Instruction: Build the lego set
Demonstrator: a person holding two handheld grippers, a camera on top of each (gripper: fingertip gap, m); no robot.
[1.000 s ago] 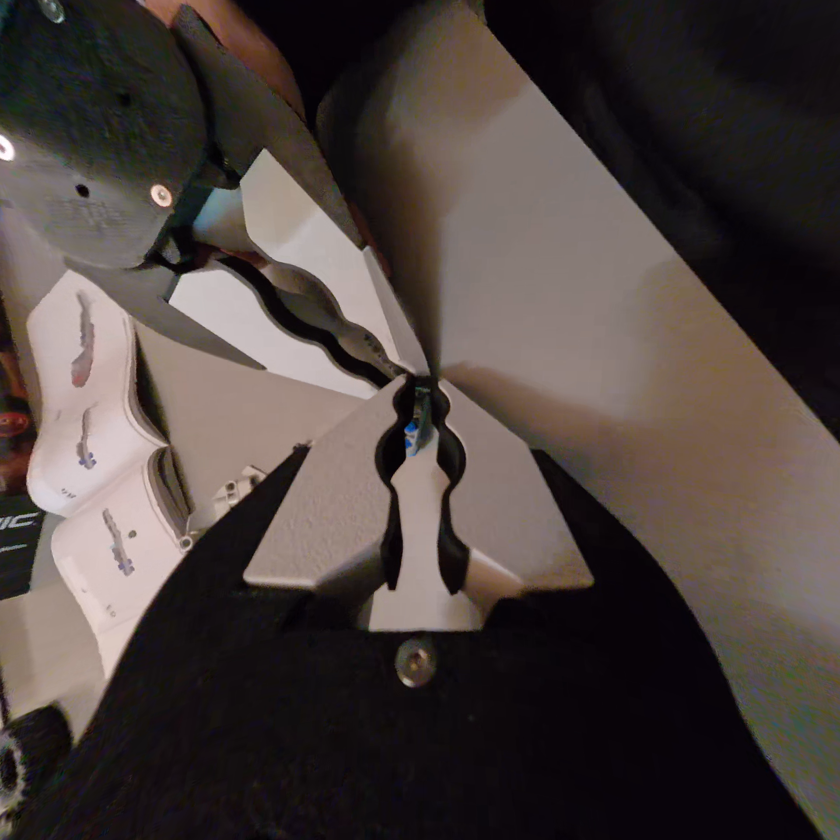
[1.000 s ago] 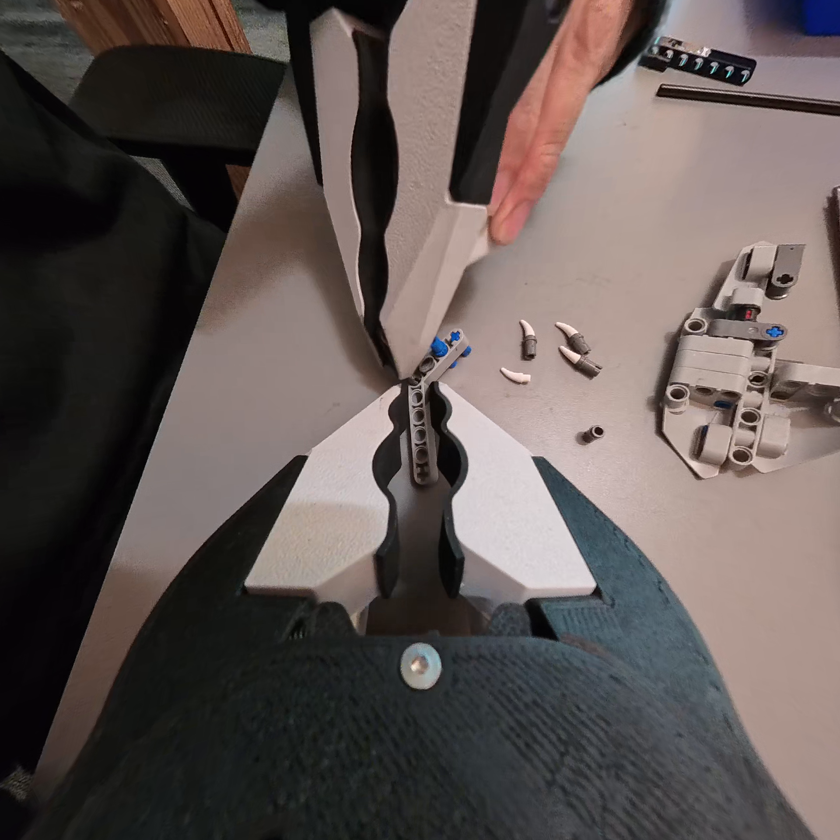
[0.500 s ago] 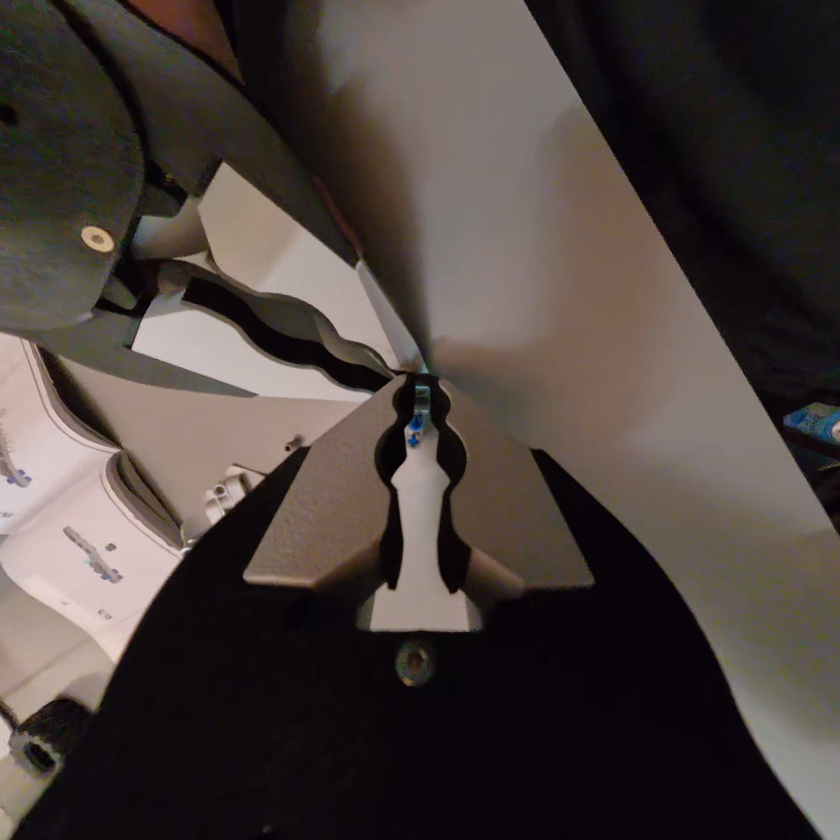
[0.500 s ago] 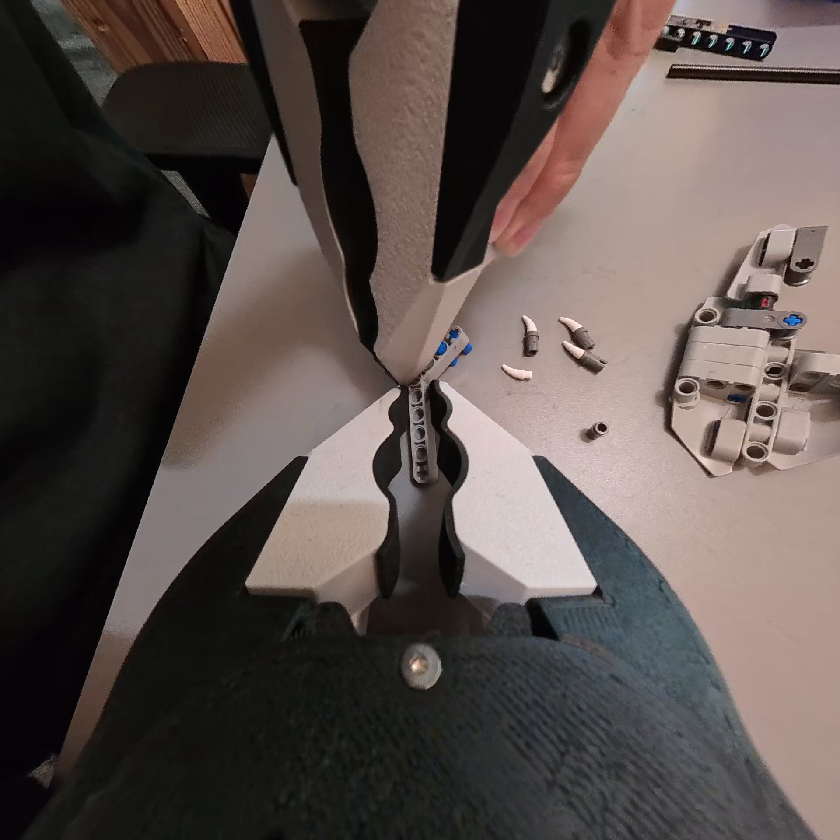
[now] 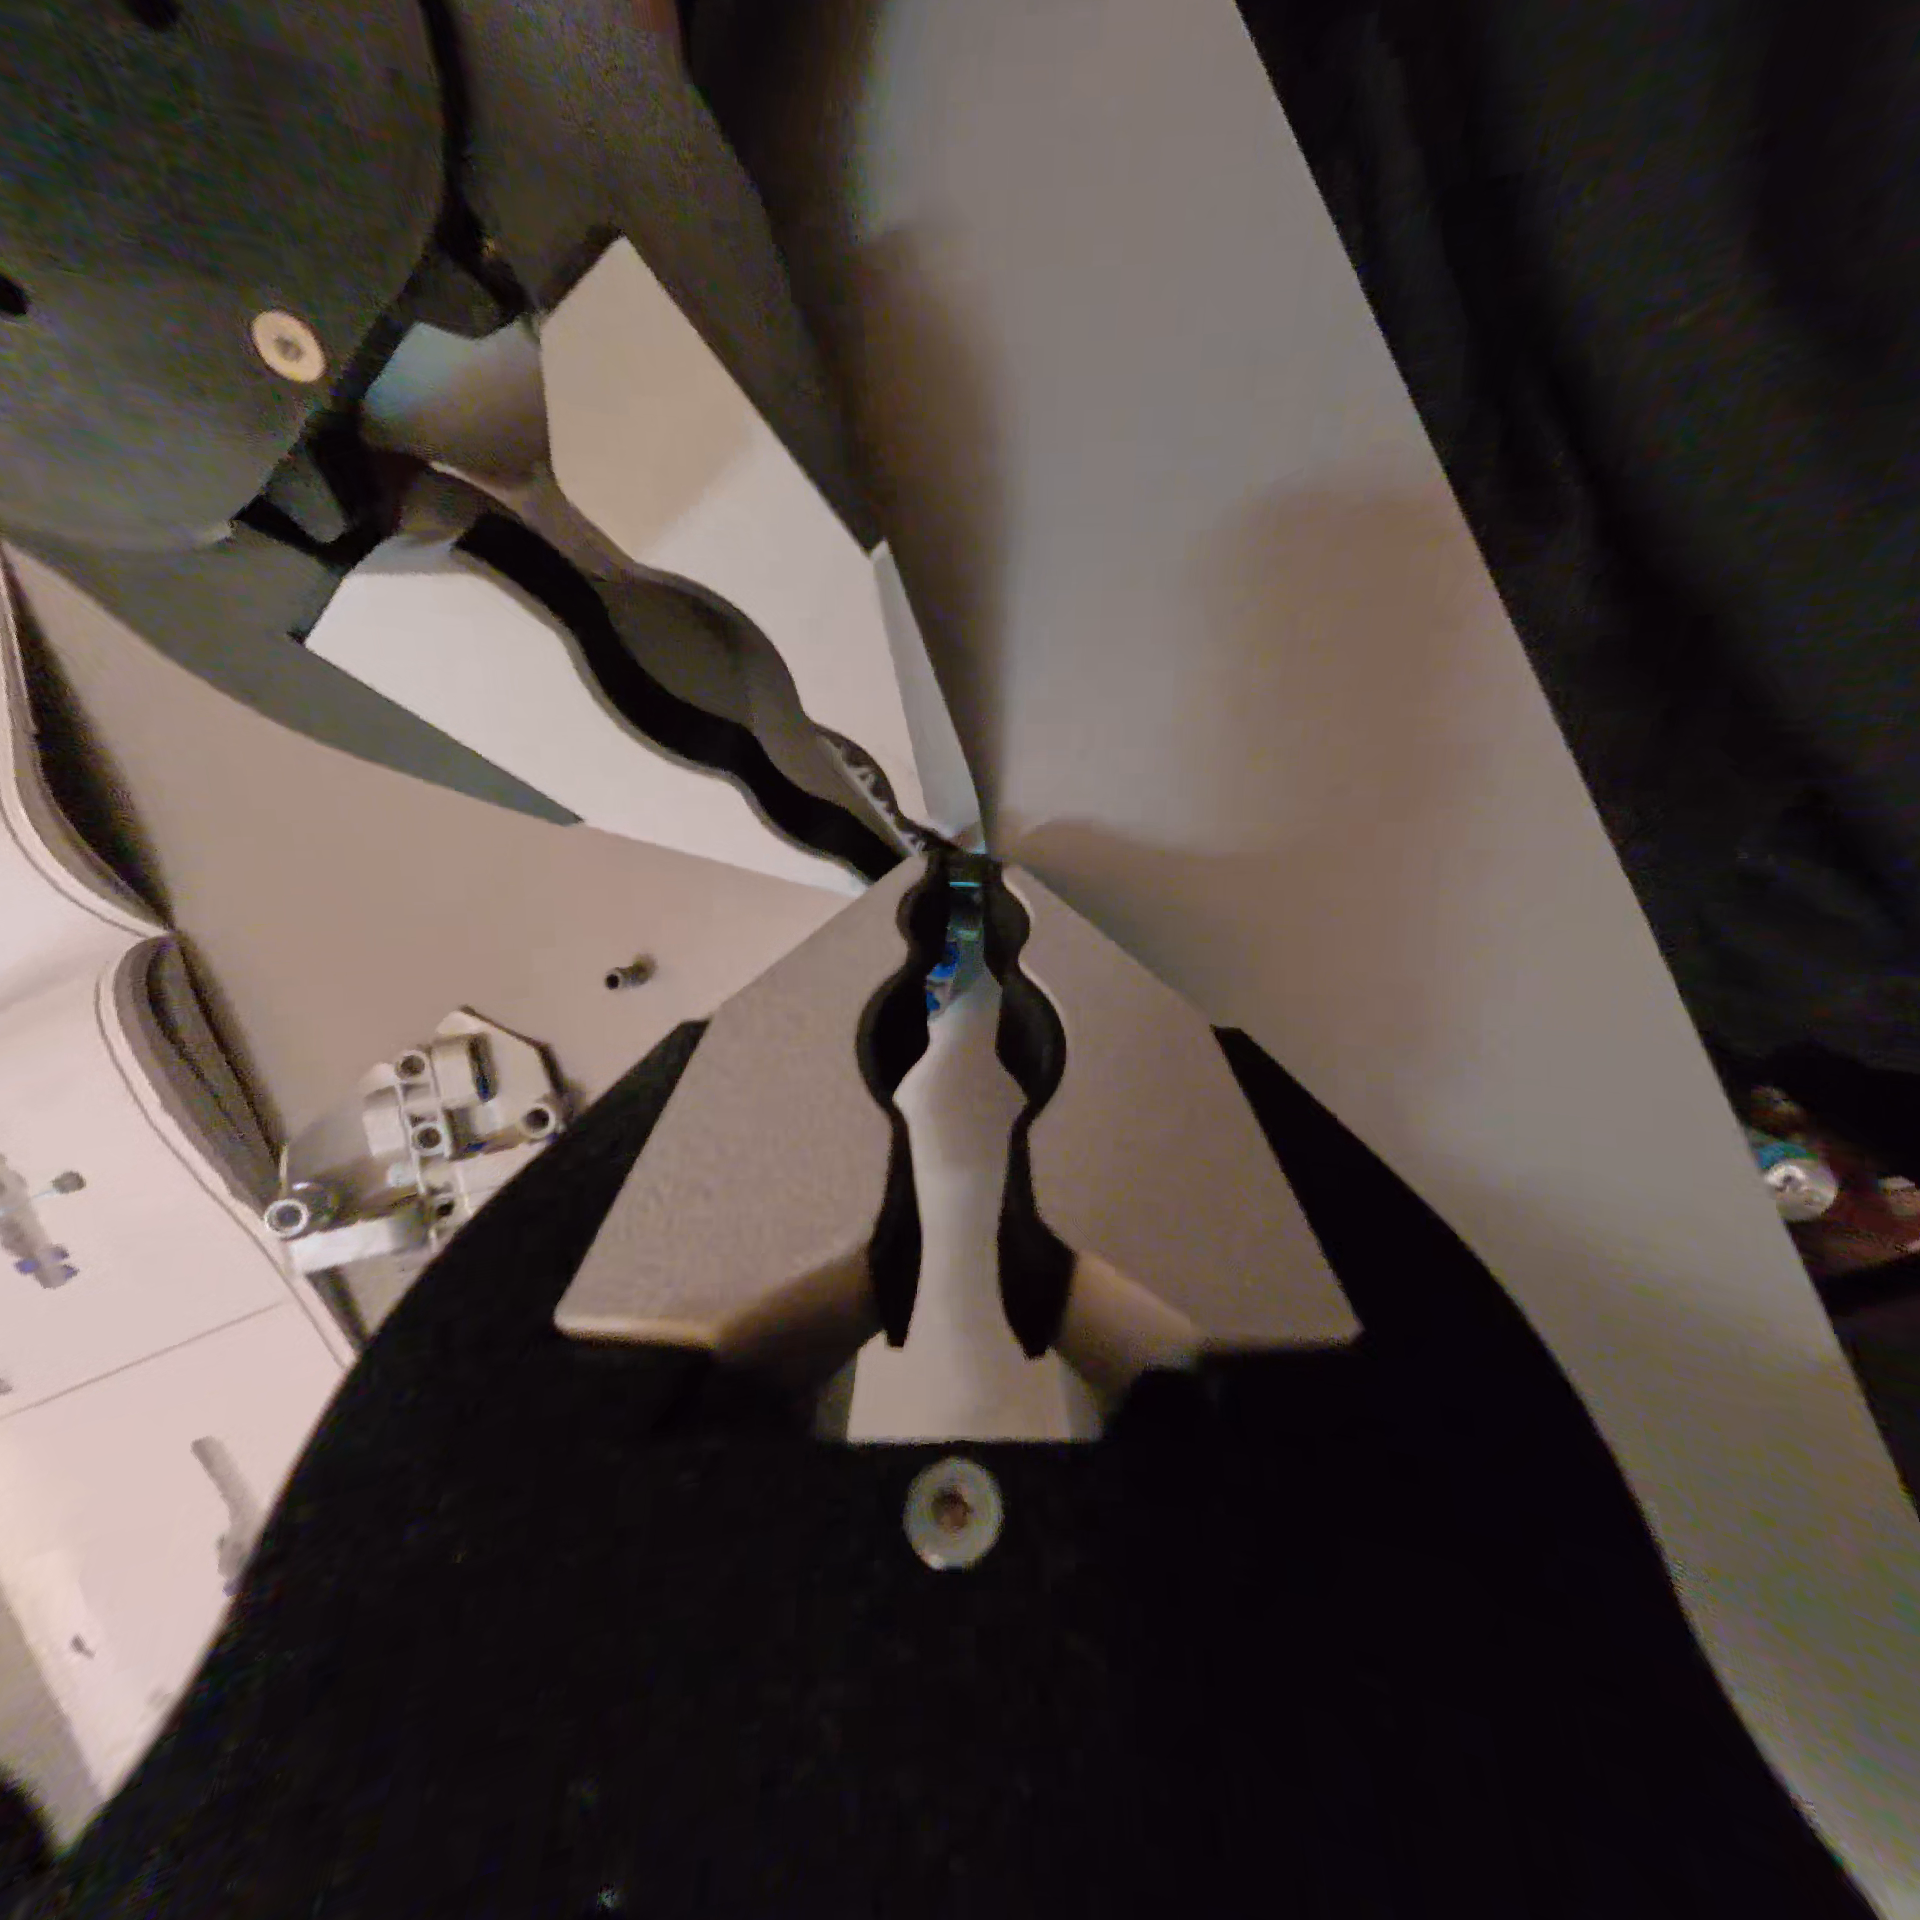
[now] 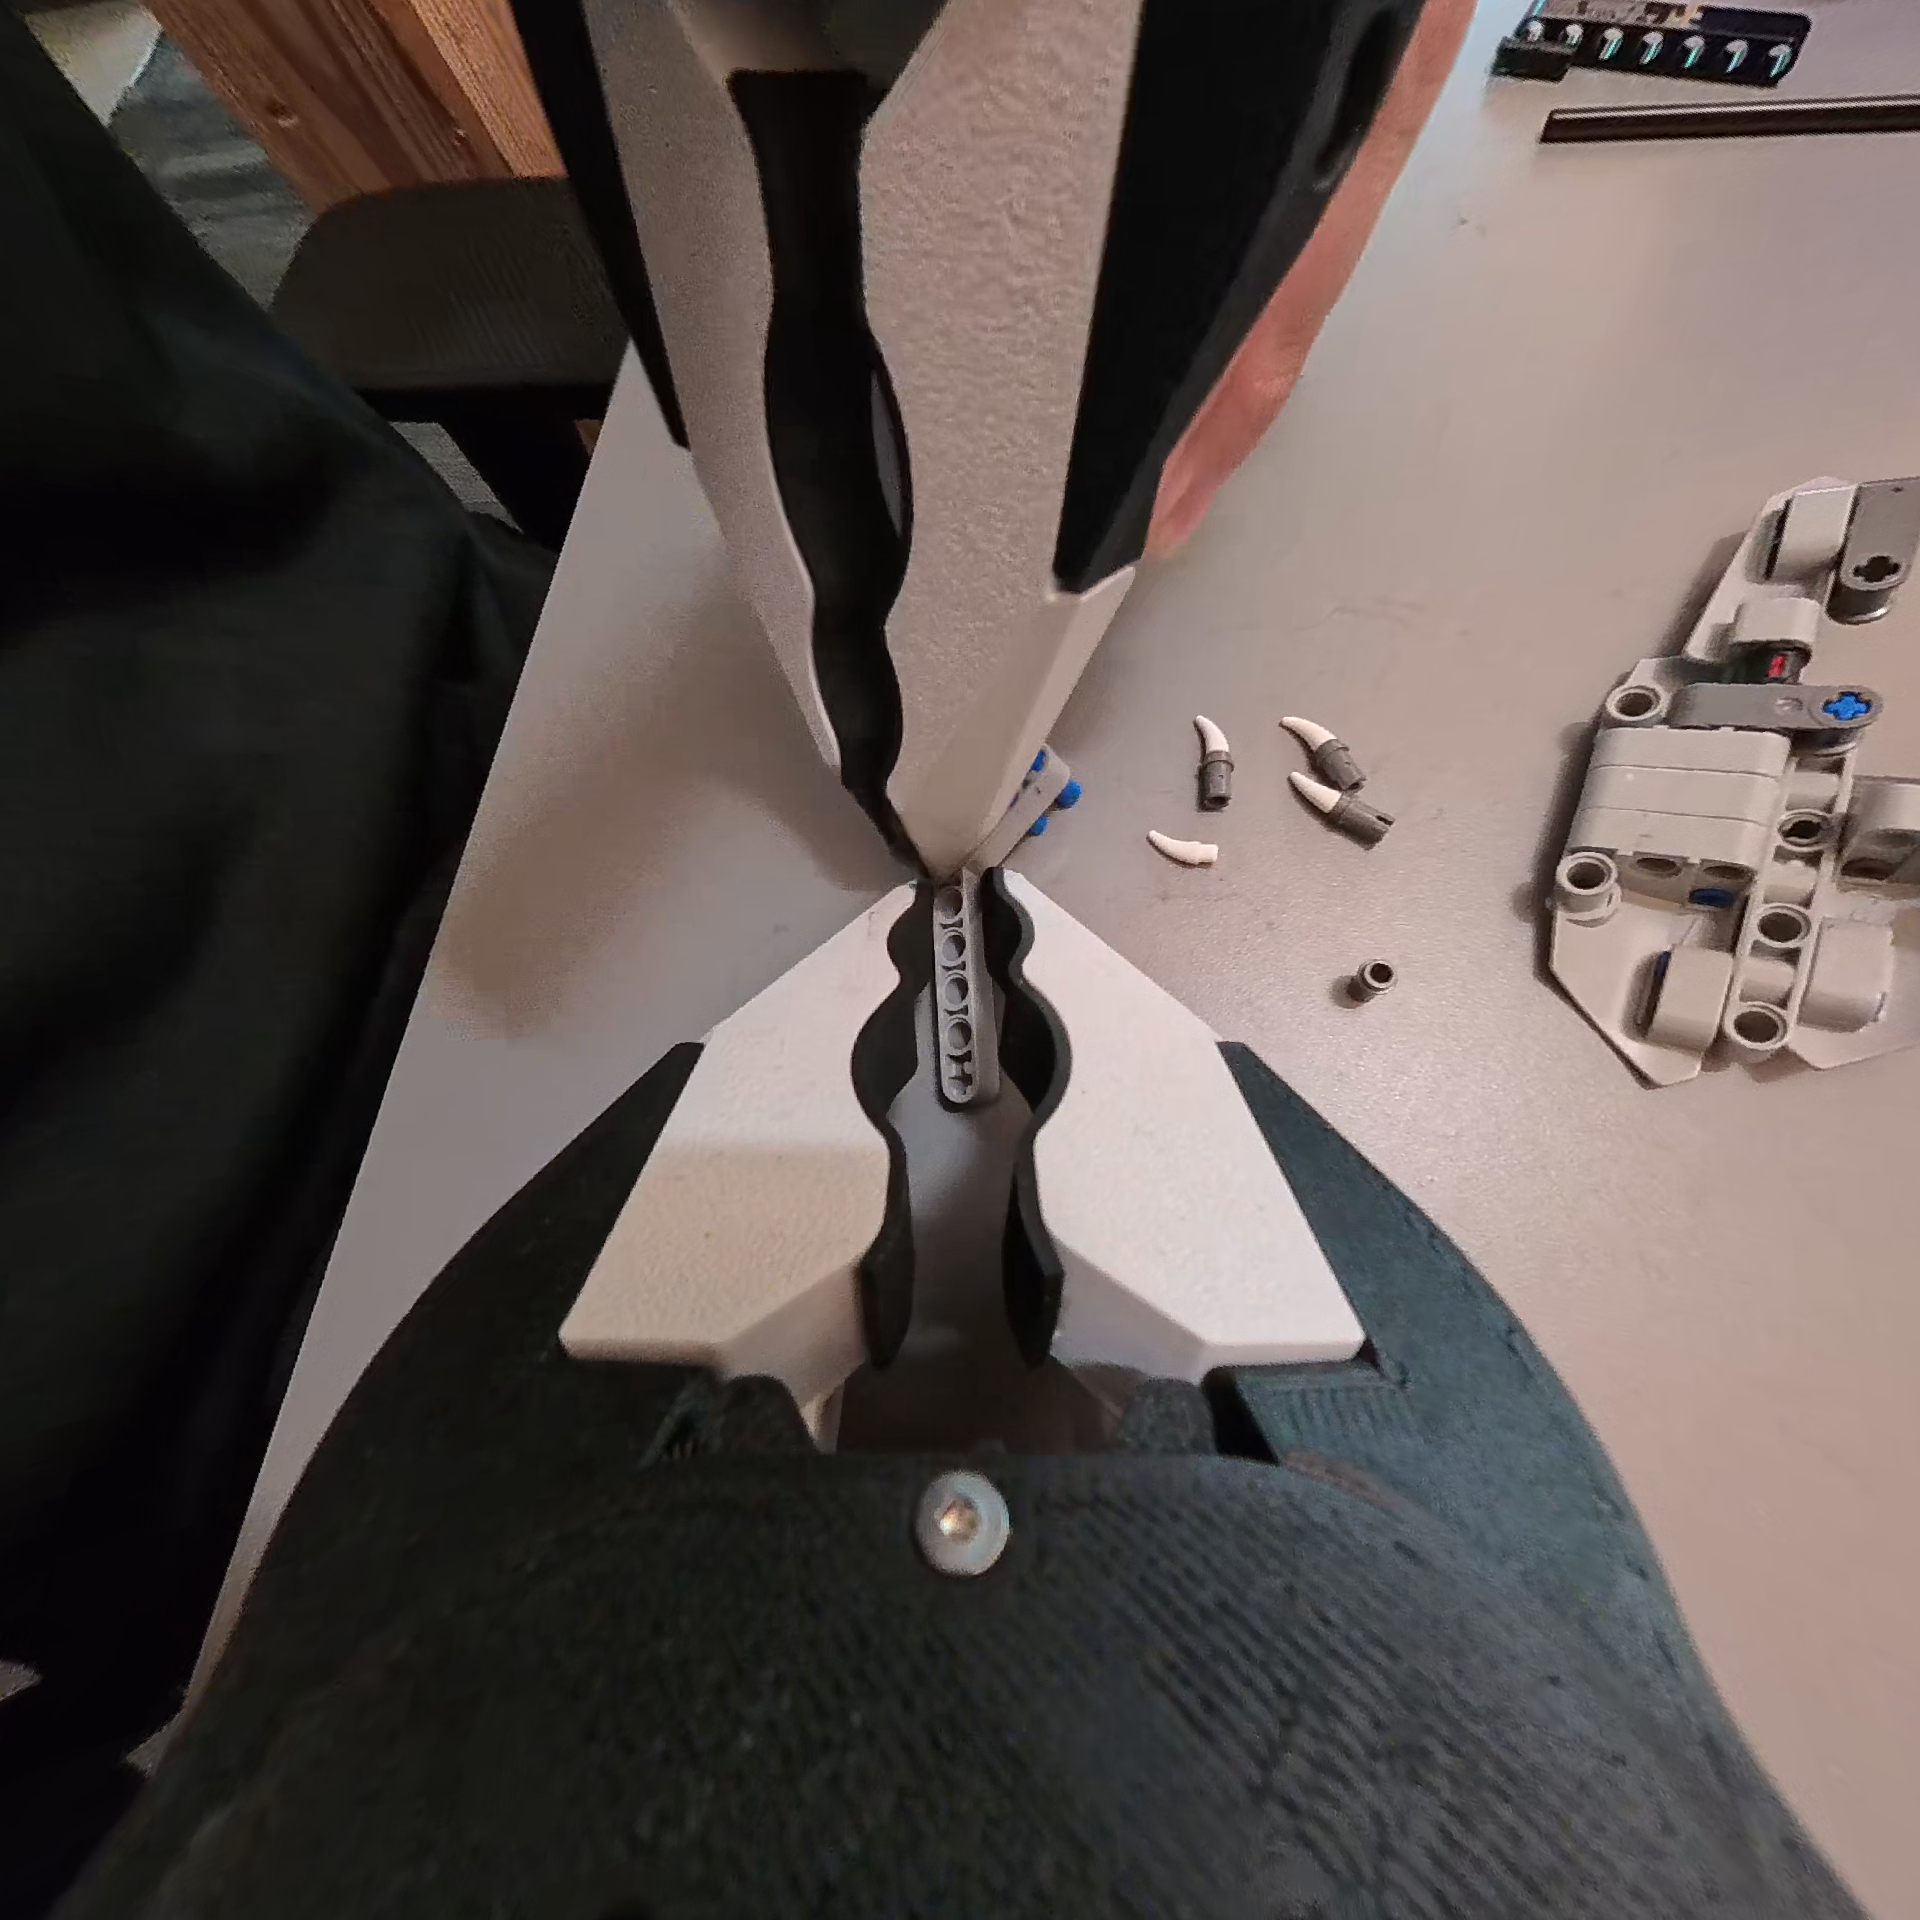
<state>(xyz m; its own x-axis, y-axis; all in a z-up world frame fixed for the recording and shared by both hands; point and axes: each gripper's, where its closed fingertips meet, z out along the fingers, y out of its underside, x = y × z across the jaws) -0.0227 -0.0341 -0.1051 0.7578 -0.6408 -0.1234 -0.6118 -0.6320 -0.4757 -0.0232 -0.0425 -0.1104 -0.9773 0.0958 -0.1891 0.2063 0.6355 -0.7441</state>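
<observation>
Left wrist view: the left gripper [image 5: 961,883] has its fingers pinched down on a small grey piece with blue pins [image 5: 954,940], right at the very tips. It's dark and blurry there, so I can't tell how much of the piece is actually between them. The right gripper [image 5: 904,831] comes in from the upper left, tip to tip with it. The grey sub-build [image 5: 436,1122] lies on the counter [image 5: 1247,727] at lower left, well apart.

Right wrist view: the right gripper has its fingers clamped on a grey beam [image 6: 961,997], held lengthwise with the holes facing up. The left gripper [image 6: 914,842] meets it nose to nose, and the pinned piece [image 6: 1044,795] pokes out beside its tip. Claws [image 6: 1288,784] and a bushing [image 6: 1371,979] lie loose on the counter [image 6: 1455,364] nearby.

What worries me: both grips are tip-only, so if the pins aren't lined up with the holes, pushing will probably twist one part out of the fingers. A dropped piece could skid off the counter edge at left, or knock the claws around.
</observation>
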